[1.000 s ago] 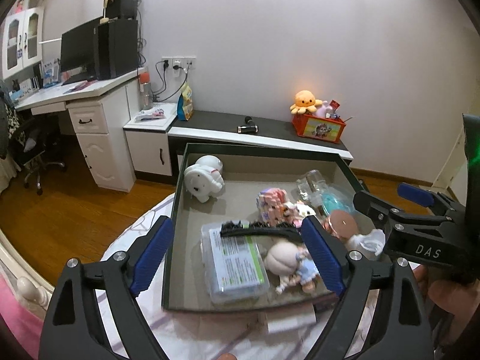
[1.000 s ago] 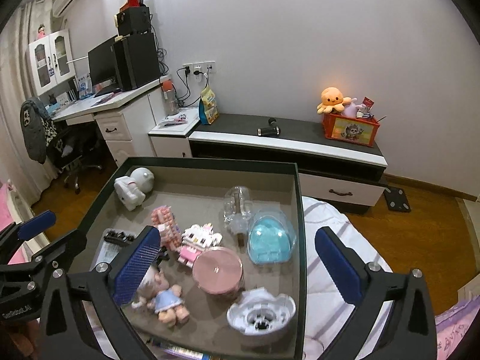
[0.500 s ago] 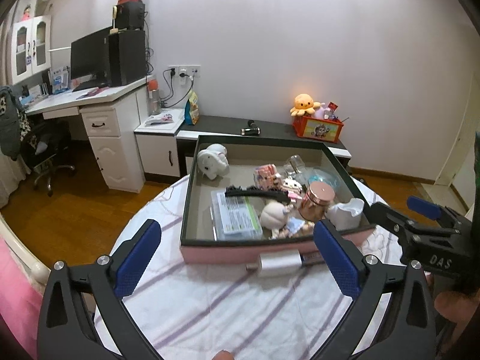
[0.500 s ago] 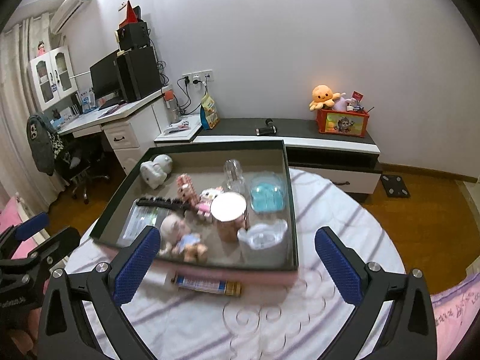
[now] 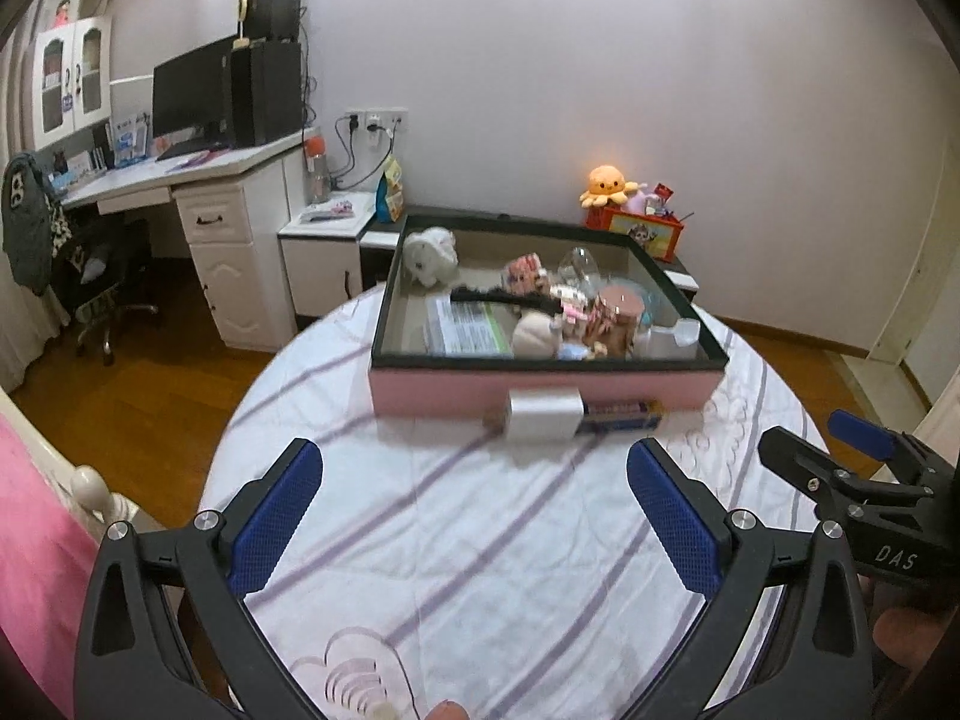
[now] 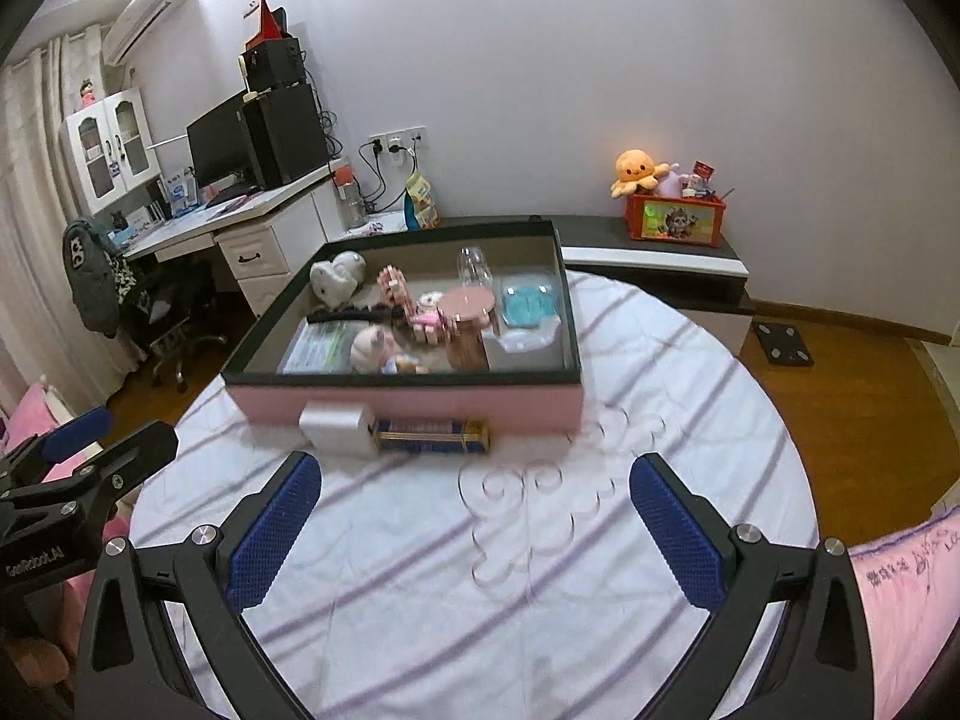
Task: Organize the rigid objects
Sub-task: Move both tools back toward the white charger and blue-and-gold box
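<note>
Inside pink box (image 6: pixel 408 405), white figurine (image 6: pixel 337 276), copper jar (image 6: pixel 465 324), doll (image 6: pixel 375 348)

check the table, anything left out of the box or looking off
Two things lie outside the pink box, on the striped cloth against its near wall: a white block and a dark blue and gold packet lying flat. Everything else sits inside the box. Nothing looks spilled or damaged.

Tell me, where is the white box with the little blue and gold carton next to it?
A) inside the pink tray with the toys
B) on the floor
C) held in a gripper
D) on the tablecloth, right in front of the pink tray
D: the white box and blue-and-gold carton lie on the striped tablecloth against the pink tray front wall.
</note>
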The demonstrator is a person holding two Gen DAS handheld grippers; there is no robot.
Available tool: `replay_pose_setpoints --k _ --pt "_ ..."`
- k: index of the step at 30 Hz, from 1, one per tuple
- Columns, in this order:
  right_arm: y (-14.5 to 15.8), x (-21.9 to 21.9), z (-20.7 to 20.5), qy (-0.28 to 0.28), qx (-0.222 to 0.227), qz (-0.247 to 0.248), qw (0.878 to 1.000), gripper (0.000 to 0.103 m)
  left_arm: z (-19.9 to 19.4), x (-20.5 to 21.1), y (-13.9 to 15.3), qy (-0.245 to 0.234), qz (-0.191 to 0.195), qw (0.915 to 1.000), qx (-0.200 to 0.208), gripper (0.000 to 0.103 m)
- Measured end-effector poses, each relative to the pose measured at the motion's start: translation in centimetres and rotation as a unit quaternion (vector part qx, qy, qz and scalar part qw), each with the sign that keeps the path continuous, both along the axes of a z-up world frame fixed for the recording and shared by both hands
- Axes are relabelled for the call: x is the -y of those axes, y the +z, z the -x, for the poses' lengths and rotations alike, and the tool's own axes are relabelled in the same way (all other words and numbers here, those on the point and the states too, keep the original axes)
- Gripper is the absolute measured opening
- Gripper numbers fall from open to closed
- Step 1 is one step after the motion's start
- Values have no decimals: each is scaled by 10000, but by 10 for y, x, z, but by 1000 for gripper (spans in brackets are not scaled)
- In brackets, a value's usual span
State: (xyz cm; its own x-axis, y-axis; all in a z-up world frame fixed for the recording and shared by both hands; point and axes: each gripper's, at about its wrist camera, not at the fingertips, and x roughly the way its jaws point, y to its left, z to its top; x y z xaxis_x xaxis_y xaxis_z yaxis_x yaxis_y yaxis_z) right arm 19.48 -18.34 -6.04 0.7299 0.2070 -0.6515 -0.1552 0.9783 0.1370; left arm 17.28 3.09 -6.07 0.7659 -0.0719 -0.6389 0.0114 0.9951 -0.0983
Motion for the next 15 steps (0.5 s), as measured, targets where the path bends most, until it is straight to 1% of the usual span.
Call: replay_pose_setpoints --k 6,15 --pt "-11 5 8 -55 -133 31 9999 103 7 -1 -15 19 70 9998 -199 103" --pt "-20 3 1 -45 -244 53 9997 103 -2 4 -22 -22 84 9996 -271 103"
